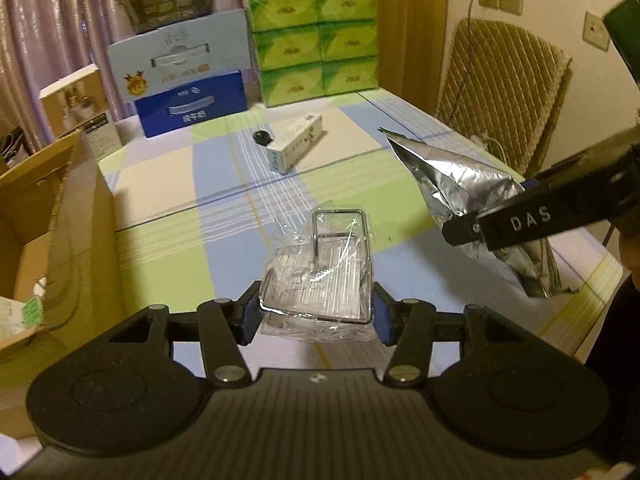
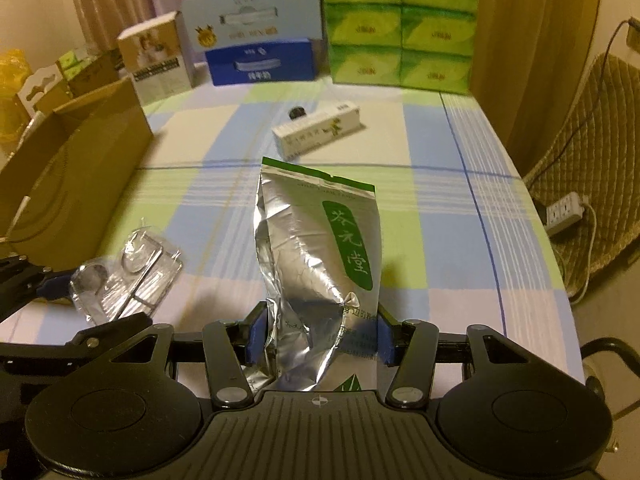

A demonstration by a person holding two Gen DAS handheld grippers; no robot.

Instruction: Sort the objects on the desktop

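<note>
We hold two grippers. Our left gripper [image 1: 316,316] pinches one clear plastic packet [image 1: 320,280] with a wire rack inside, lifted above the checked tablecloth [image 1: 168,184]. Our right gripper [image 2: 318,338] is clamped on one silver foil pouch [image 2: 316,248] with a green label, held upright over the table. Farther back lie one white carton [image 2: 318,128] and one small black object [image 2: 297,112] just beside it. One open cardboard box [image 1: 60,208] stands at the left. At the far edge we count six green tissue packs [image 2: 400,26] stacked and three other boxes.
</note>
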